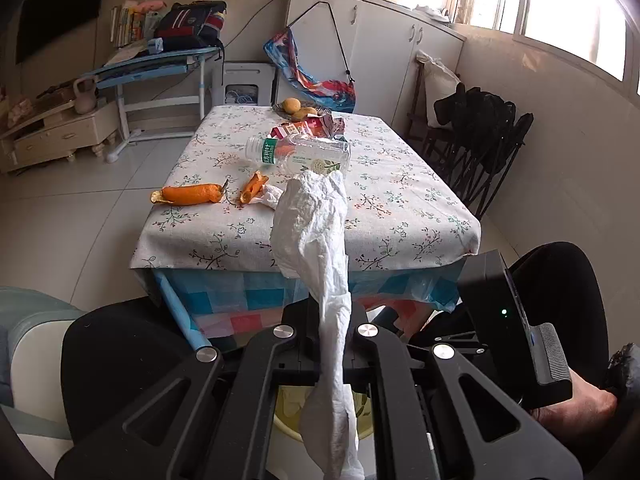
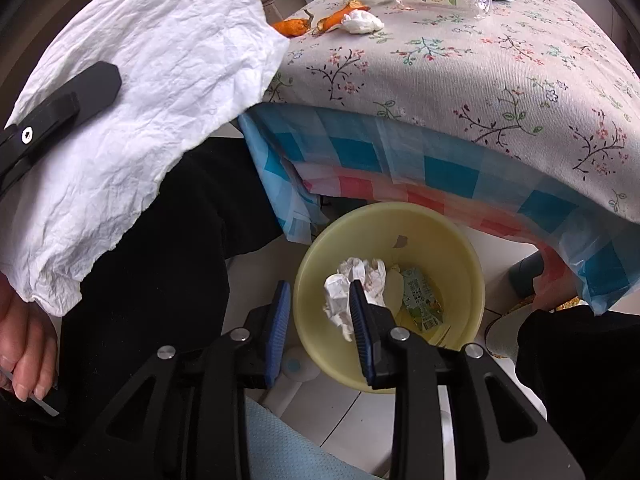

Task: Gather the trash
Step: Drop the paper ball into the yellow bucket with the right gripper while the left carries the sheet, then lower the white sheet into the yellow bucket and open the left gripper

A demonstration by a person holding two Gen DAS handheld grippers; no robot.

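The left tool point(image 1: 334, 344) is clamping a long crumpled white paper tissue point(image 1: 316, 236), its jaws closed tight on it, the sheet hanging in front of the near edge of the floral-cloth tabletop point(image 1: 400, 216). The right tool point(image 2: 318, 316) is hovering over a pale yellow round plastic bin point(image 2: 452, 240) on the floor, jaws partly apart with nothing between them; crumpled white paper wads point(image 2: 352, 284) and a small green printed carton point(image 2: 420, 296) are lying inside. On the tabletop, a clear plastic bottle point(image 1: 300, 152) lying on its side, orange peel pieces point(image 1: 188, 194) and a small white tissue ball point(image 2: 362, 22) are sitting farther back.
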